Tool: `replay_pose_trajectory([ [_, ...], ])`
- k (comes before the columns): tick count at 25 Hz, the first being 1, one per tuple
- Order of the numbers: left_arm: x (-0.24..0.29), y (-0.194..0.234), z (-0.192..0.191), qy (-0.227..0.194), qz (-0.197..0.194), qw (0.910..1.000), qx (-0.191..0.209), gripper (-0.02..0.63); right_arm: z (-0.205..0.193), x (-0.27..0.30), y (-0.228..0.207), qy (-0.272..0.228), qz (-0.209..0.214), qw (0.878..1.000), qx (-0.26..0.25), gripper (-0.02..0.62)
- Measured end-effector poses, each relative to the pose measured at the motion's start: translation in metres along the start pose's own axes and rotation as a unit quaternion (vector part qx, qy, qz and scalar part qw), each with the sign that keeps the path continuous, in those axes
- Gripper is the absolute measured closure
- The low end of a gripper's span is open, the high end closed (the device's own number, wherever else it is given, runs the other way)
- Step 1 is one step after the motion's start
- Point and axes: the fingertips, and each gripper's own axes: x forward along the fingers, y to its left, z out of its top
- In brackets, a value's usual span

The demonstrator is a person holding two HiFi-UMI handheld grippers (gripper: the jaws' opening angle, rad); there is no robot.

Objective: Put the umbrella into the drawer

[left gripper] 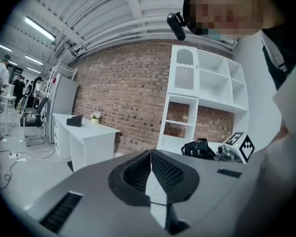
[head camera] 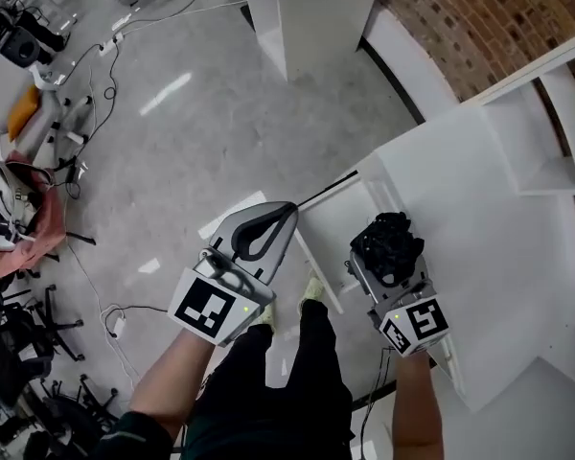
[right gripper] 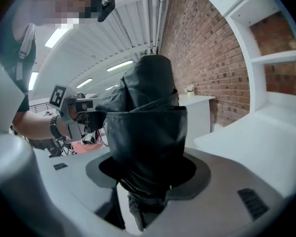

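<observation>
A folded black umbrella (head camera: 387, 243) stands upright in my right gripper (head camera: 390, 262), which is shut on its lower part; it fills the right gripper view as a dark bundle of fabric (right gripper: 147, 122) rising between the jaws. In the head view it hangs just right of the open white drawer (head camera: 337, 224), at the cabinet's front edge. My left gripper (head camera: 286, 215) is shut and holds nothing, out over the floor just left of the drawer. In the left gripper view the ribbed pads (left gripper: 160, 171) meet, with the umbrella (left gripper: 199, 149) beyond them to the right.
The white cabinet top (head camera: 479, 247) spreads to the right, with a white shelf unit (head camera: 546, 132) against the brick wall (head camera: 470, 17). A white desk (head camera: 311, 8) stands ahead. Cables and gear (head camera: 19, 199) litter the floor at left. The person's legs (head camera: 287, 381) are below.
</observation>
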Motion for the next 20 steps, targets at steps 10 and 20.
replay_pose_trajectory([
  [10,0.053,0.018,-0.125,0.036,-0.002,0.9992,-0.016,0.598,-0.161,0.06,-0.043,0.094,0.013,0.995,-0.041,0.362],
  [20,0.079,0.015,-0.196,0.063,-0.013,0.9973,-0.035,0.598,-0.274,0.098,-0.06,0.207,0.024,0.971,-0.119,0.363],
])
